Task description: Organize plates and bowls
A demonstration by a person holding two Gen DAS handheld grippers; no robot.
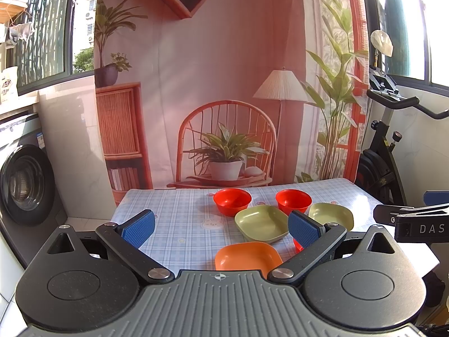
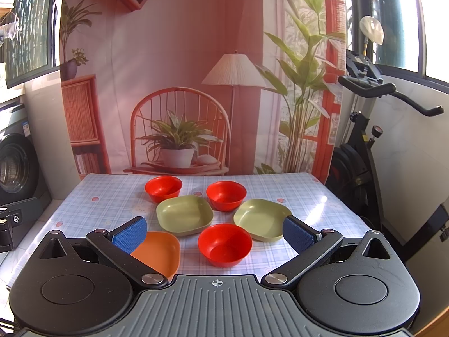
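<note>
Hovering spread and empty above the worktop, each hand-held gripper, left and right, faces three red bowls and three unstacked square plates, so sorting seems unstarted, likely calling for a first rim grasp.

A home utility corner: washing machine, exercise bike, checked tablecloth on the table
</note>
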